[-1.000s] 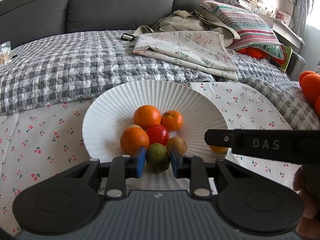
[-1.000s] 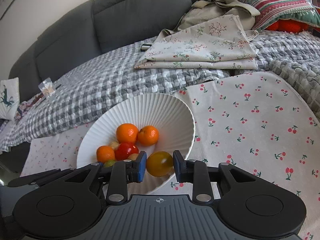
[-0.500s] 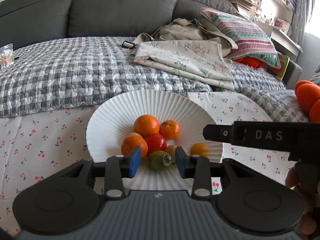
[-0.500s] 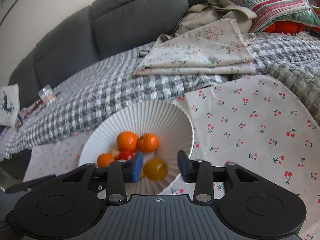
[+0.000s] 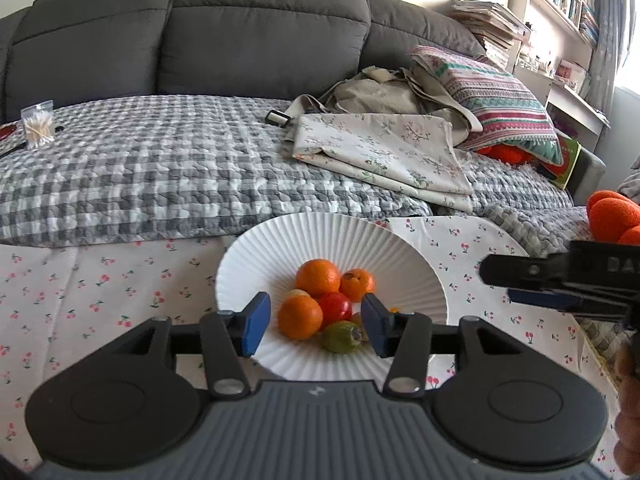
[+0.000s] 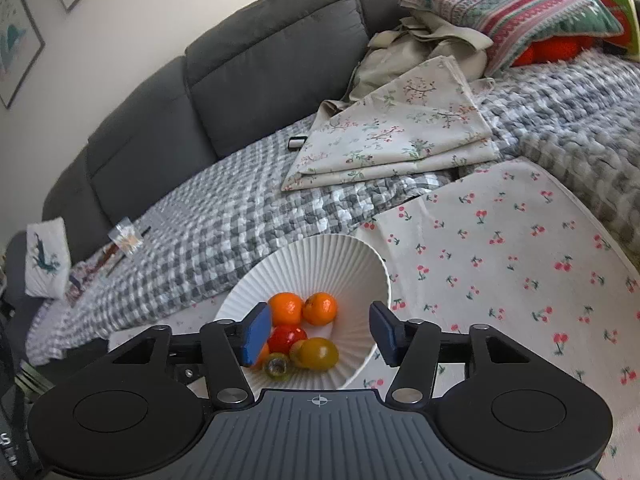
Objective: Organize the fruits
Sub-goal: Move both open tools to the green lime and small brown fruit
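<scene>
A white ribbed bowl [image 5: 256, 264] [image 6: 328, 256] sits on the cherry-print cloth [image 5: 80, 280] and holds several fruits. Among them are oranges [image 5: 318, 276] [image 6: 285, 307], a red tomato [image 5: 335, 307] [image 6: 287, 338], a green fruit [image 5: 340, 337] [image 6: 277, 365] and a yellow tomato [image 6: 318, 354]. My left gripper [image 5: 314, 326] hangs above the bowl's near side, its jaws opening, with nothing pressed between the blue pads. My right gripper [image 6: 318, 334] is also opening above the bowl, free of the yellow tomato that lies below it. The right gripper's black arm [image 5: 560, 272] shows at the right of the left wrist view.
Behind the bowl lies a grey checked quilt [image 5: 160, 176] on a dark grey sofa [image 5: 240, 32]. Folded floral cloth [image 5: 380, 152] [image 6: 400, 140], a striped pillow [image 5: 492, 104] and a bag of cotton swabs [image 5: 38, 124] rest on it. Orange foam balls [image 5: 612, 216] sit at the right edge.
Both grippers let go of their fruit: the green fruit and the yellow tomato now lie in the bowl. Both sets of jaws widened and both grippers rose and drew back.
</scene>
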